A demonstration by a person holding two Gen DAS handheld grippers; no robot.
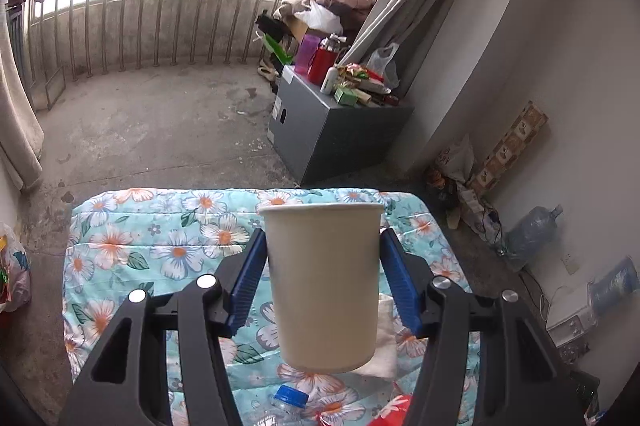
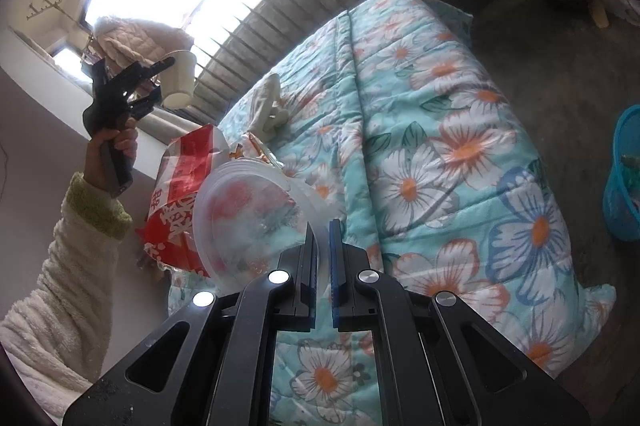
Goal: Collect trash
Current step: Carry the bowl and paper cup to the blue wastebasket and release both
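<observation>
A: Left gripper (image 1: 323, 258)?
B: Clamped on a cup (image 1: 322, 286) — blue pads (image 1: 248, 282) press both sides. Cup is upright, off the quilt (image 1: 160, 226), held up in the air. The right wrist view shows it too, raised toward the window, a hand (image 2: 116, 142) on the handle, fluffy white sleeve (image 2: 60, 266).

A: Right gripper (image 2: 321, 250)?
B: Clenched, jaws nearly together, pinching the rim of a clear plastic lid (image 2: 248, 222). Lid tilts up on edge, over the quilt's left side.

A: Other trash?
B: Red-and-white bag (image 2: 180, 194) just behind the lid, touching it by the look of it. A clear bottle with blue cap (image 1: 290, 396) lies on the quilt below the cup, something red (image 1: 394, 408) beside it. White cloth (image 1: 382, 342) on the quilt just behind the cup.

A: Bin?
B: Blue basket (image 2: 622, 182) on the floor, well right of the quilt; something is in it, can't tell what.

A: Background?
B: Grey cabinet (image 1: 320, 134) past the quilt, clutter on top. Water jug (image 1: 532, 230) by the wall.
</observation>
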